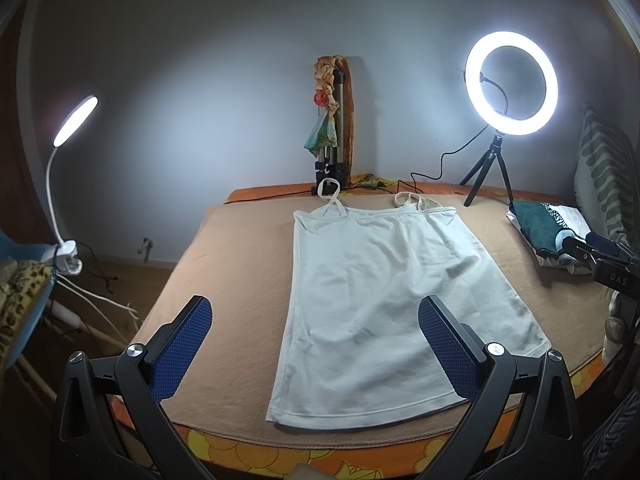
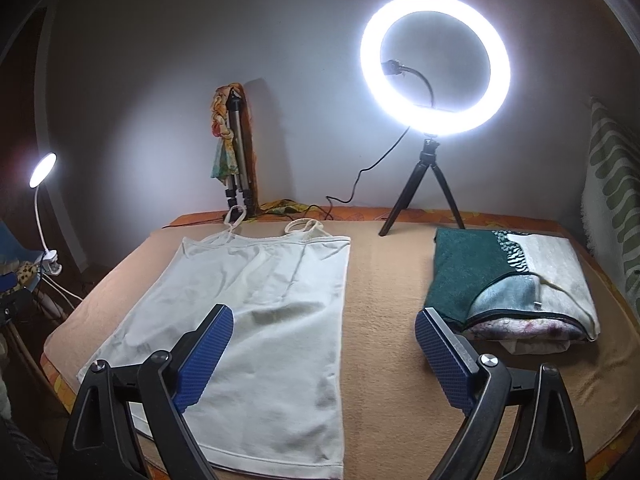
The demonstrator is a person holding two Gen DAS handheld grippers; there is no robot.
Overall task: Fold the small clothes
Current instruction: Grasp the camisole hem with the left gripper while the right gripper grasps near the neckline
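At far left, a lit white gooseneck clip lamp (image 1: 75, 120) stands off the left edge of the bed, clamped beside a blue chair carrying leopard-print fabric (image 1: 22, 292). The bed itself is covered by a tan blanket (image 1: 240, 264) over an orange patterned sheet (image 1: 224, 450) that shows along the near and far edges. The left gripper (image 1: 316, 344) hovers above the near edge with its blue-padded jaws spread wide and nothing between them; its left finger is over bare blanket, its right finger over the lower part of the garment. The white sleeveless strap top (image 1: 380, 300) lies flat and unfolded in the middle of the bed, hem toward the near edge, two thin shoulder straps toward the far edge. Behind it, against the wall at the far edge, leans a folded metal tripod draped with a multicoloured scarf (image 1: 330, 116). The right gripper (image 2: 324, 350) is likewise released, jaws wide apart and empty, its left finger above the top's right half and its right finger just before the stack. Further right, a glowing ring light on a small black tripod (image 2: 435, 65) stands near the far edge, its black cable trailing leftward. Toward the right edge rests a stack of folded clothes, dark green and pale patterned (image 2: 508, 280), well apart from the top. A cream cushion with green leaf pattern (image 2: 612, 208) is propped at the right edge.
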